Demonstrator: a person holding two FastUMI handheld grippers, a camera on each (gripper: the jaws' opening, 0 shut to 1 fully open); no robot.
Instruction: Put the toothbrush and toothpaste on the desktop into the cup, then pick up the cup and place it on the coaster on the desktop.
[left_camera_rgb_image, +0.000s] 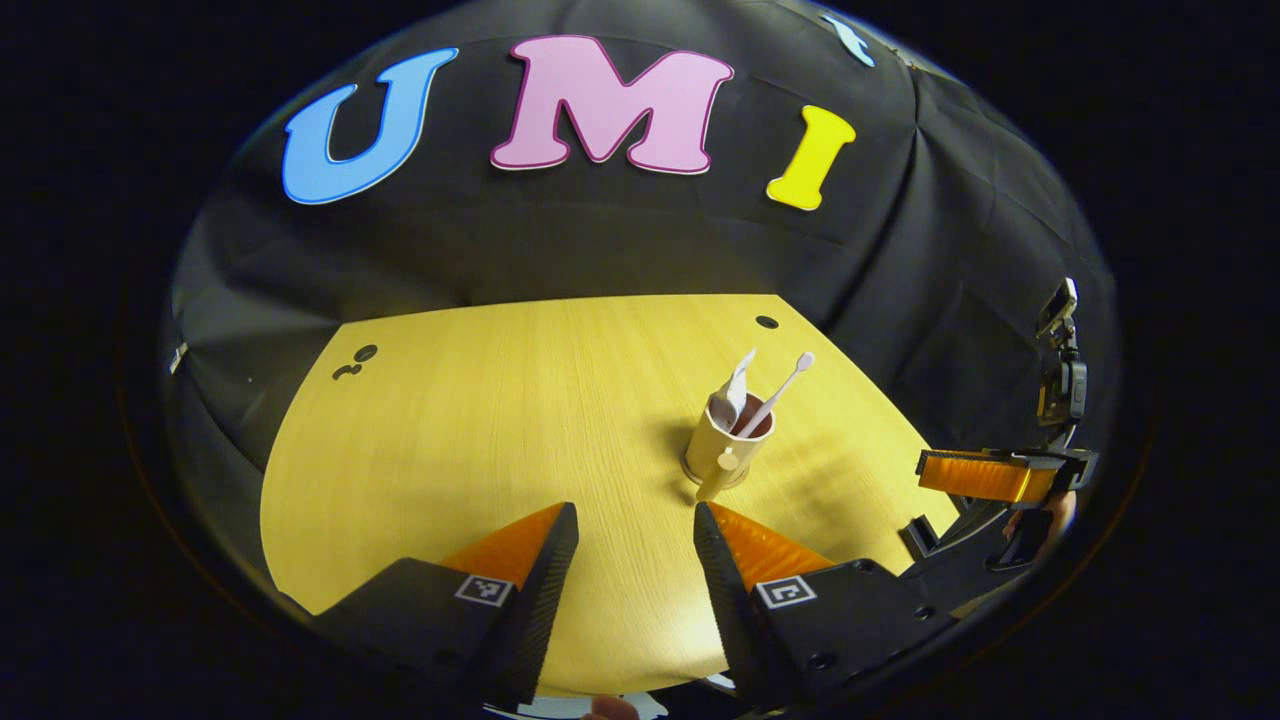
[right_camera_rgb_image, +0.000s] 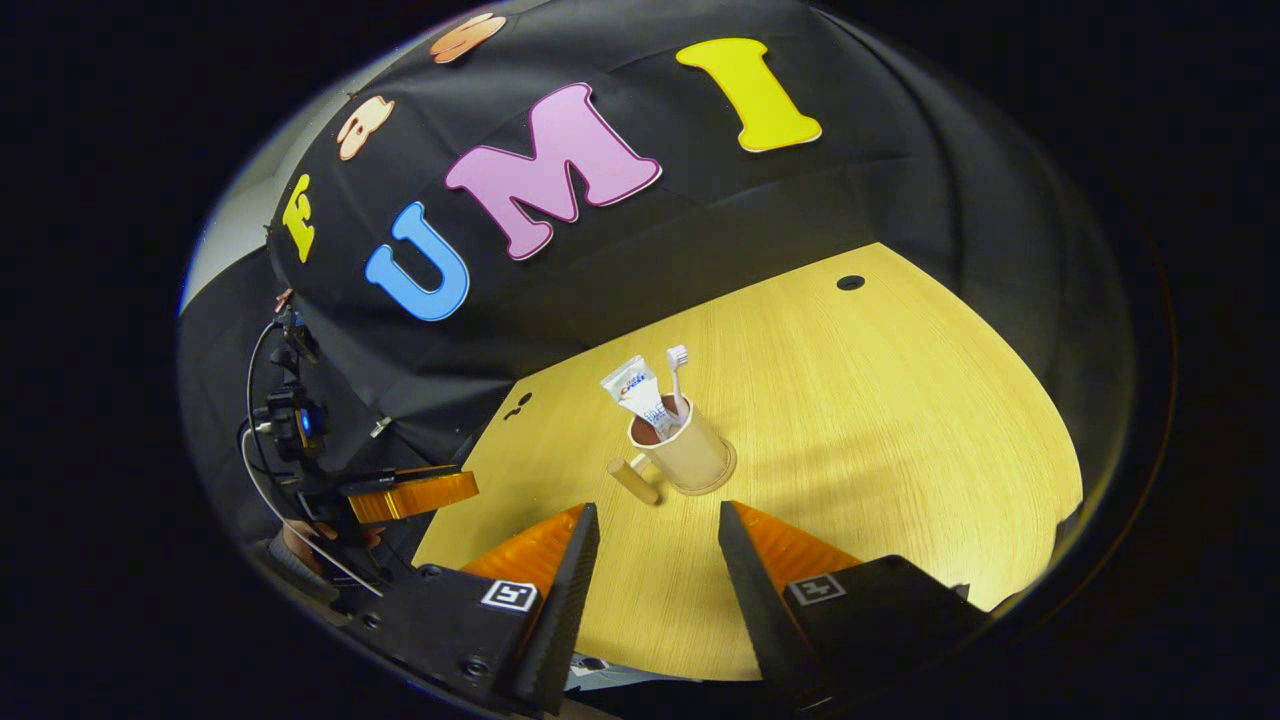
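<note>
- Basically near the end: both hand-held grippers are released and holding nothing, and the cup is loaded.
- Left hand-held gripper (left_camera_rgb_image: 635, 530): jaws spread wide, only bare surface (left_camera_rgb_image: 450, 430) between them, low over the near edge, aimed a little left of the cup.
- Right hand-held gripper (right_camera_rgb_image: 658, 535): also spread and empty, low at the near edge, fingers pointing up at the cup, clear gap to it.
- In the left gripper view, the right one sits at the far right edge, apart from the cup; a hand behind it is partly visible.
- Cup (left_camera_rgb_image: 724, 440): upright mid-surface, handle stub facing the near side, untouched by either gripper.
- Toothbrush (left_camera_rgb_image: 780, 390): standing in the cup, head up, leaning on the rim.
- Toothpaste (right_camera_rgb_image: 636, 392): tube also in the cup, beside the brush, sticking out above the rim.
- Coaster (right_camera_rgb_image: 722, 478): a thin disc rim shows under the cup base, so I judge the cup is already on it; not fully certain.
- Left to do, by my read: nothing beyond backing off.
</note>
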